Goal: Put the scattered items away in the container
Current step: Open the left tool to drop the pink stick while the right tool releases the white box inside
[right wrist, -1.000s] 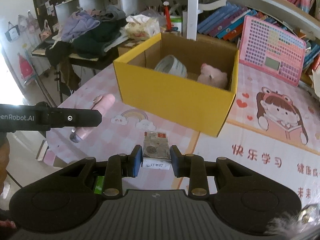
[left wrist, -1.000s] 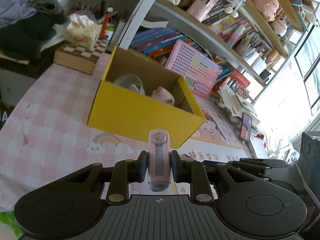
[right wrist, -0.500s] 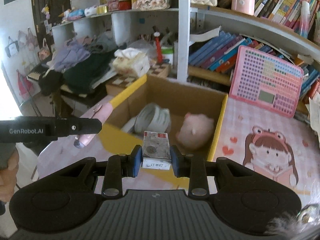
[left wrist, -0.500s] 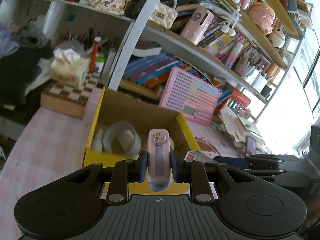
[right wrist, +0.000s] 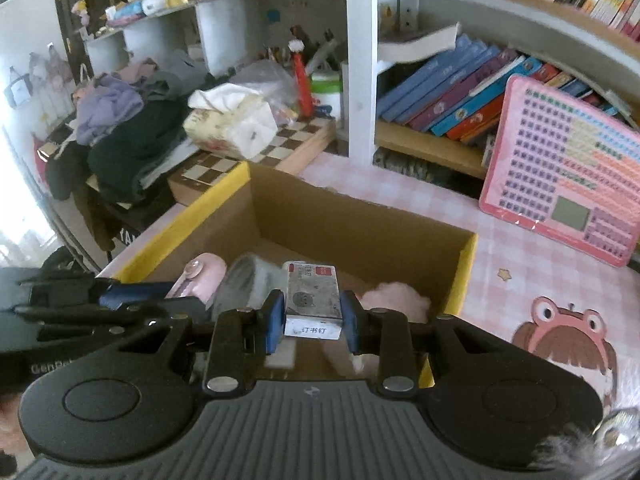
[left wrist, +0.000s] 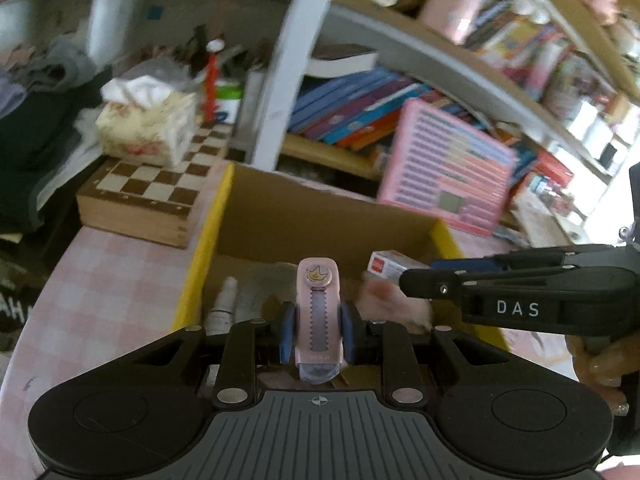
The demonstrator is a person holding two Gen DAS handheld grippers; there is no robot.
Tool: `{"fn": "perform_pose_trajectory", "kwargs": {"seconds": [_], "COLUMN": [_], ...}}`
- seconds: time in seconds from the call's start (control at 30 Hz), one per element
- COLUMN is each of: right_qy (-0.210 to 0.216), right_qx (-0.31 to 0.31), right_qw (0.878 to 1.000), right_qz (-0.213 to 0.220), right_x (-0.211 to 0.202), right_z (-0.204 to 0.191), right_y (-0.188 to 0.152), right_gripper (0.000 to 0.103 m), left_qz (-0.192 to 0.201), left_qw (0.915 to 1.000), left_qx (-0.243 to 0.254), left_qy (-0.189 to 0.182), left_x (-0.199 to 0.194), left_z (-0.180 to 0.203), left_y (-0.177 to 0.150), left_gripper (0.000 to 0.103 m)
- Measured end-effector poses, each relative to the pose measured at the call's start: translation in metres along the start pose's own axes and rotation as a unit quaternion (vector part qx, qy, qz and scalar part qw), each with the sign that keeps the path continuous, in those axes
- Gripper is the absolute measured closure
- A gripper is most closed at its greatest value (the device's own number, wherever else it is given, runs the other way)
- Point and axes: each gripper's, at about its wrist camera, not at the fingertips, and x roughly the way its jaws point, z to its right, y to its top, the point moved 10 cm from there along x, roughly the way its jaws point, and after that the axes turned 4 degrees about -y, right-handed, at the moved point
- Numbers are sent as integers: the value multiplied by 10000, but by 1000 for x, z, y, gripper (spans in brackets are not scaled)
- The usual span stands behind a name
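Observation:
My left gripper (left wrist: 316, 330) is shut on a pink utility knife (left wrist: 319, 308) with a crown sticker, held over the open yellow cardboard box (left wrist: 208, 248). My right gripper (right wrist: 312, 320) is shut on a small staple box (right wrist: 313, 300) with a red label, also above the yellow cardboard box (right wrist: 466, 272). Inside the box lie a grey tape roll (right wrist: 248, 280), a pink plush toy (right wrist: 396, 298) and a small white bottle (left wrist: 224, 304). In the left wrist view the right gripper comes in from the right with the staple box (left wrist: 390, 265). The left gripper with the knife (right wrist: 200, 276) shows at the left of the right wrist view.
A chessboard box (left wrist: 140, 196) with a tissue pack (left wrist: 148, 128) on it stands left of the yellow box. A pink toy tablet (right wrist: 564, 168) leans at the back right. Shelves of books (right wrist: 452, 92) run behind; clothes (right wrist: 120, 128) pile at the far left. A pink checked cloth (left wrist: 104, 280) covers the table.
Both grippers have moved forward from in front of the box to above its opening, each still holding its item. The box interior now fills the lower middle of both views.

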Motion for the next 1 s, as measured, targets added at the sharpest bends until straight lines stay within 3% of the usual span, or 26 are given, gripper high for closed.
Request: {"fn": "perform_pose_trajectory", "kwargs": {"seconds": [0.27,0.43,0.8,1.0], "right_qy": [123,196,148,123], "right_qx": [-158,-287,-198,-33], "right_qw": [9983,9971,9972,9984], "right_qz": [-554,-674,-705,-557], "right_x": [64,79,76,60], "right_z": [4,-1,-4,-7], "right_y": [7,6,-6,-6], "right_gripper": [74,74,74,69], "left_qz": [-563,-684,-326,-101], "left_qw": [9974,9966,9988,9996], "left_qx": [-6,-132,-263,-248], "left_qy": [453,441,267,135], "left_x": [41,46,10,-16], "left_z": [-7,-9,-4,-1], "left_y": [-6,-11,-6,-6], "left_gripper": [80,80,80,79]}}
